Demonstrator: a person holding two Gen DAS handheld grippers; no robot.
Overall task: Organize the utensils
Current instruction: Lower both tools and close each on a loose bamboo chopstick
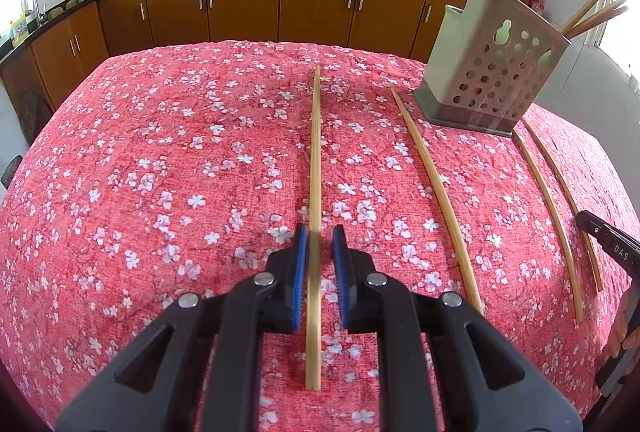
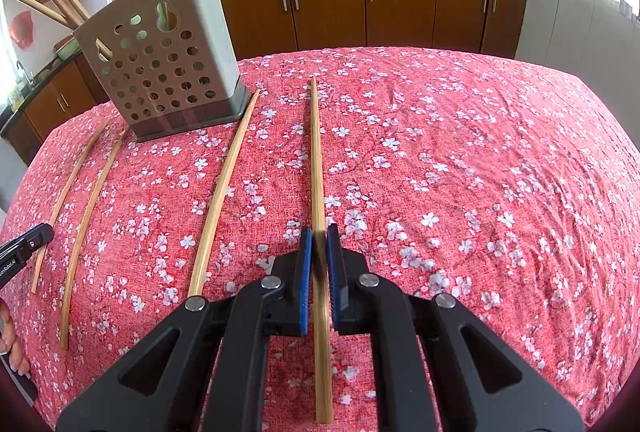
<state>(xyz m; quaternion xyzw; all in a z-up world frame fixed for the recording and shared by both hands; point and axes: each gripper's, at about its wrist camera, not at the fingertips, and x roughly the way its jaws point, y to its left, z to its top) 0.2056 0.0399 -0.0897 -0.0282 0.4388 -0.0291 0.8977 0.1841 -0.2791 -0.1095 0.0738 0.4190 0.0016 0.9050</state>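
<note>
A red tablecloth with small white flowers (image 1: 160, 172) covers the table. Four long, thin, light wooden chopsticks lie on it side by side, each one pointing from near to far.

The black left gripper with blue pads (image 1: 320, 232) is down over the leftmost chopstick (image 1: 316, 152), close to its near end. Its jaws are open only a little. The stick lies between the pads, and there is a small gap, so the pads do not squeeze it.

The black right gripper with blue pads (image 2: 319, 232) is over the rightmost chopstick (image 2: 318, 160), also close to the near end. Its jaws are closed tight on the stick.

The two middle chopsticks (image 1: 436, 192) (image 1: 548, 200) lie between the grippers, and nothing touches them.

At the far side, behind those two, stands a pale green plastic holder with round holes (image 1: 492, 72). More wooden chopsticks (image 1: 592, 8) stick out of its top, leaning.
</note>
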